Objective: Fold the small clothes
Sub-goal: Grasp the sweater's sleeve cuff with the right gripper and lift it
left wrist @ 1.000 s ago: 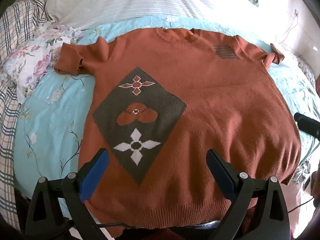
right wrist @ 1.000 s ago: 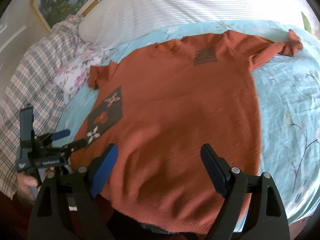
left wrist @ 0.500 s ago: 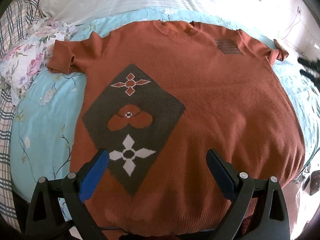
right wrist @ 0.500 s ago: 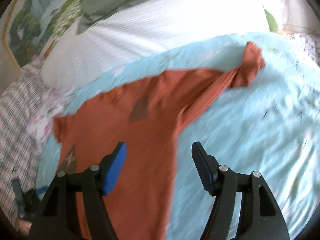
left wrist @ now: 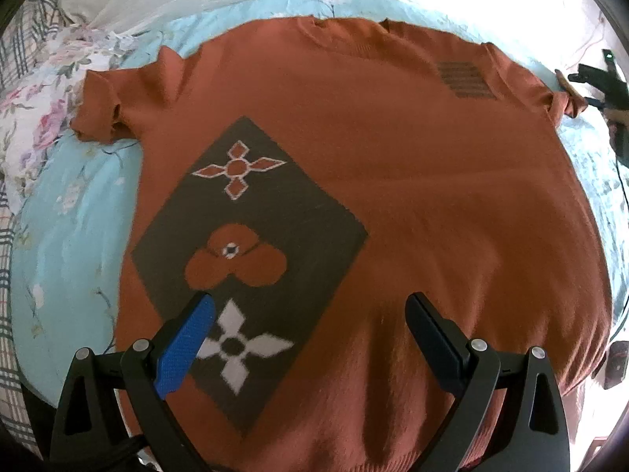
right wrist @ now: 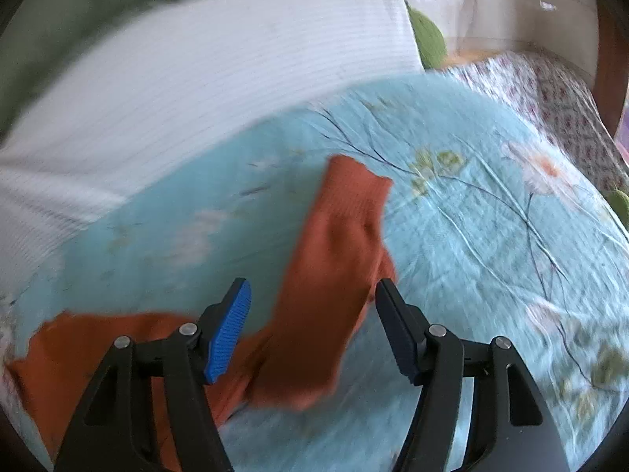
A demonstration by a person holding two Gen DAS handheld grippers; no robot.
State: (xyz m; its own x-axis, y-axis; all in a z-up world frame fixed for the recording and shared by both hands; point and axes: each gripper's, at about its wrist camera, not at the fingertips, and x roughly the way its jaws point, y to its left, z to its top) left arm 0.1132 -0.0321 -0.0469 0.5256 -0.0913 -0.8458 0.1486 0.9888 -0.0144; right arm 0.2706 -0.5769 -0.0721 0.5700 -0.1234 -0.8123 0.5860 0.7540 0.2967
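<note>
A rust-orange knit sweater lies flat, face up, on a light blue floral sheet. It has a dark diamond patch with flower motifs and a small striped patch. My left gripper is open and empty above the sweater's lower front, near the hem. My right gripper is open, its jaws on either side of the sweater's right sleeve, not closed on it. The right gripper also shows in the left wrist view at that sleeve's cuff.
A white ribbed pillow lies beyond the sweater's collar, with green cloth behind it. Floral fabric and a plaid blanket are at the left. A patterned bedspread is at the far right.
My right gripper swung right and forward, from over the sweater's body to its right sleeve. My left gripper moved lower and closer over the sweater's lower front. Both stayed open.
</note>
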